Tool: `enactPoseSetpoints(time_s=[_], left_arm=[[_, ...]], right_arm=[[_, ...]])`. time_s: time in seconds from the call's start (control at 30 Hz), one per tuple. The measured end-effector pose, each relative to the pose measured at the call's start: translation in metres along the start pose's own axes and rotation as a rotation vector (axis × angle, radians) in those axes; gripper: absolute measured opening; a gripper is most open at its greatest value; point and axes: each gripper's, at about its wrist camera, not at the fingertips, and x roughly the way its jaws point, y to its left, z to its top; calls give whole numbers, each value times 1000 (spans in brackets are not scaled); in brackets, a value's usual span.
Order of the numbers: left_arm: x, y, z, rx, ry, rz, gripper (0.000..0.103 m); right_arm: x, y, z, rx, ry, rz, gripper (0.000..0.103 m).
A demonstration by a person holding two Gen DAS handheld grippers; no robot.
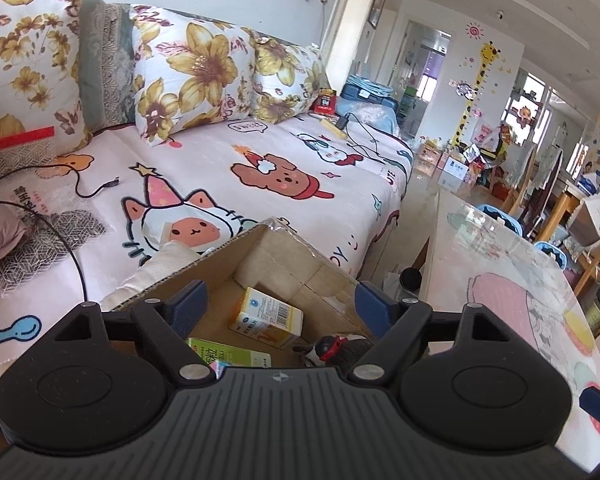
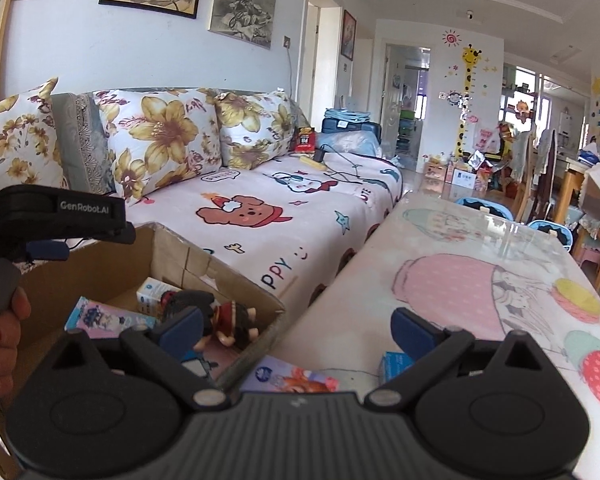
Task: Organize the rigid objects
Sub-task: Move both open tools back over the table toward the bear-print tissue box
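Observation:
An open cardboard box (image 1: 220,250) stands against the sofa. Inside it lie a small yellow-and-white carton (image 1: 266,316), a green carton (image 1: 228,354) and a red-and-black figurine (image 1: 332,346). My left gripper (image 1: 280,304) hangs open just above the box, with nothing between its fingers. In the right wrist view the same box (image 2: 100,272) holds the figurine (image 2: 228,320), a white-and-blue carton (image 2: 152,292) and a flat pink-and-blue pack (image 2: 100,316). My right gripper (image 2: 298,328) is open and empty over the box's right edge and the table. Below it lie a flat pink pack (image 2: 292,378) and a small blue box (image 2: 392,364).
A glass-topped table (image 2: 460,248) with a cartoon cloth runs along the right. The sofa (image 1: 260,160) carries flowered cushions (image 1: 196,76), a black cable (image 1: 76,256) and small items at its far end. A hand (image 2: 0,340) holds the left gripper (image 2: 60,216).

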Motion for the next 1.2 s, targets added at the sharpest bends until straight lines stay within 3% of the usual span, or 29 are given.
enactPoseSetpoints(time_s=[0.4,0.77,1.07,1.2], left_arm=[[7,-6,-5,92,6,-25,100],[13,-13,-8,162,13,-52,101],[14,-18,-13,210,21,-66,102],[15,-19,-14,230,22,-73,103]], right_arm=[[-4,-16,-26,4,32,-18,100],[46,-20,-52,-163,133,179,99],[86,-31,-55,-182,206,283,89],[88,-34,-56,-182,207,346,79]])
